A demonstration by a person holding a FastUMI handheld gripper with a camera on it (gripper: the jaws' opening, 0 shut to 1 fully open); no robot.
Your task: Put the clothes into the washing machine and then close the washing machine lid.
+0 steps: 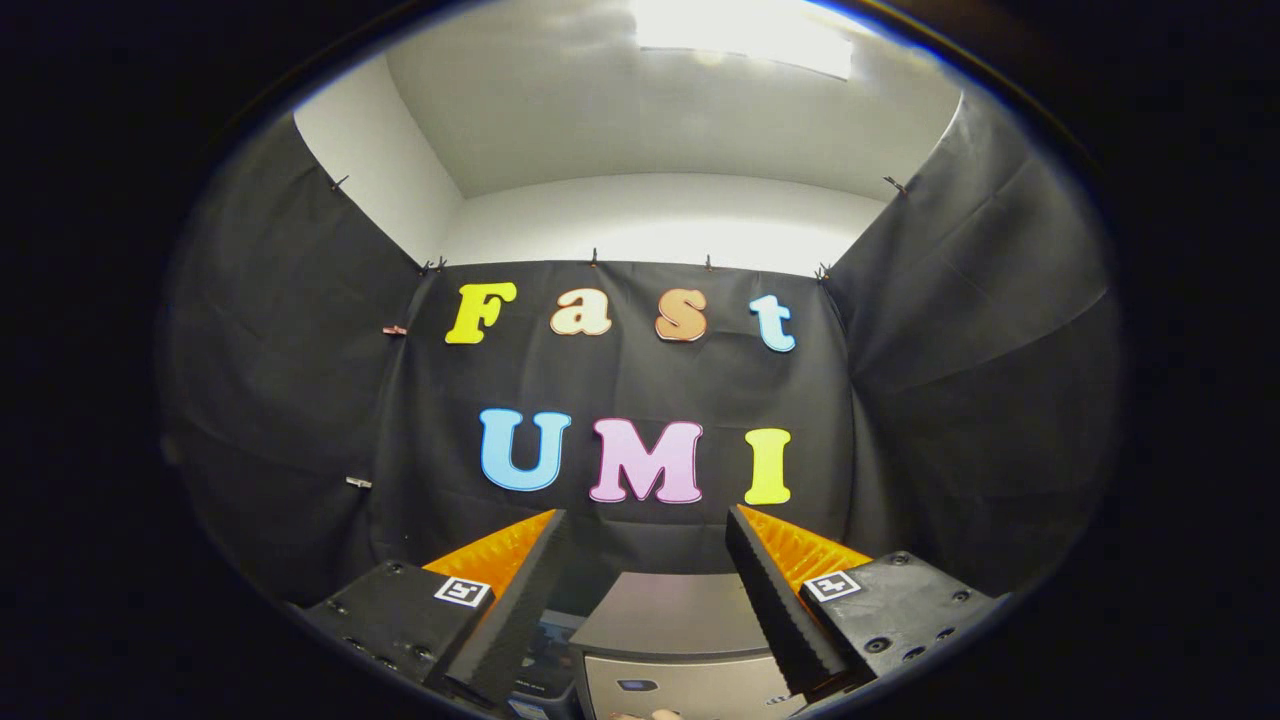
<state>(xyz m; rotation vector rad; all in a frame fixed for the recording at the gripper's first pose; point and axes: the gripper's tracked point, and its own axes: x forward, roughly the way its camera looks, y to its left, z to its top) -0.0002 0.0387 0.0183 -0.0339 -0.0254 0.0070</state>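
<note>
Gripper [646, 520] held level and raised, fingers spread wide apart with nothing between them; one finger [510, 610] and the other finger [780, 605] each carrying a square coded marker on its base block. Washing machine [668, 620] below and just beyond the fingertips, seen in the gap between the two fingers: flat grey top panel facing up, lighter front face beneath it with a small dark oval mark near the upper edge. Lid state not discernible from this angle. Small pale patch at the foot of the washing machine's front face, too little visible to identify. Dark object with a bluish surface [545, 655] just beside the washing machine, partly hidden behind one finger, not identifiable. Black cloth wall [640, 380] well beyond the washing machine, hung straight across and pinned along its top edge with small clips; further black cloth panels angled forward on both sides of the washing machine. White wall [660, 225] above the cloth, rising behind the washing machine to a white ceiling with a bright light panel [745, 30] overhead.
</note>
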